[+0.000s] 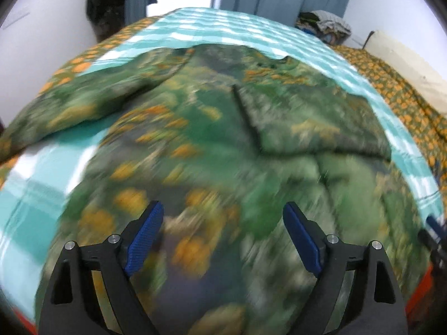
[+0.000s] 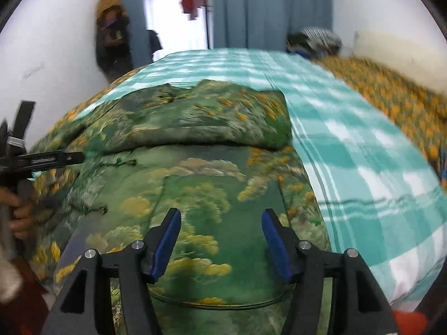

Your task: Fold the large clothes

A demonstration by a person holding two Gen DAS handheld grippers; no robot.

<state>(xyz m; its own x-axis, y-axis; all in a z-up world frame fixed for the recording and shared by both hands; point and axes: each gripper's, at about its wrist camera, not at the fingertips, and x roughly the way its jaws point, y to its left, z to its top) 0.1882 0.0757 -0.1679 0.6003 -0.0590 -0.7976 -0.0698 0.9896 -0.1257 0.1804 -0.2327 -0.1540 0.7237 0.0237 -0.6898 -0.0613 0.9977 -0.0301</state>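
A large green garment (image 1: pixel 212 128) printed with orange and yellow flowers lies spread on the bed. In the right wrist view its far part (image 2: pixel 212 120) is folded over onto the body (image 2: pixel 206 184). In the left wrist view a folded flap (image 1: pixel 313 122) lies at the right and a sleeve (image 1: pixel 83 103) stretches to the left. My left gripper (image 1: pixel 223 209) hangs over the garment, open, with nothing between its blue pads. My right gripper (image 2: pixel 221 215) is open too, above the garment's near part. The left gripper (image 2: pixel 69 157) and the hand (image 2: pixel 19 212) holding it show at the left edge.
A teal and white checked sheet (image 2: pixel 363 153) covers the bed, with an orange-patterned cover (image 2: pixel 391 106) and a pale pillow (image 2: pixel 396 53) to the right. A pile of clothes (image 2: pixel 315 39) sits at the far end. Blue curtains (image 2: pixel 265 8) and dark hanging clothes (image 2: pixel 111 33) stand behind.
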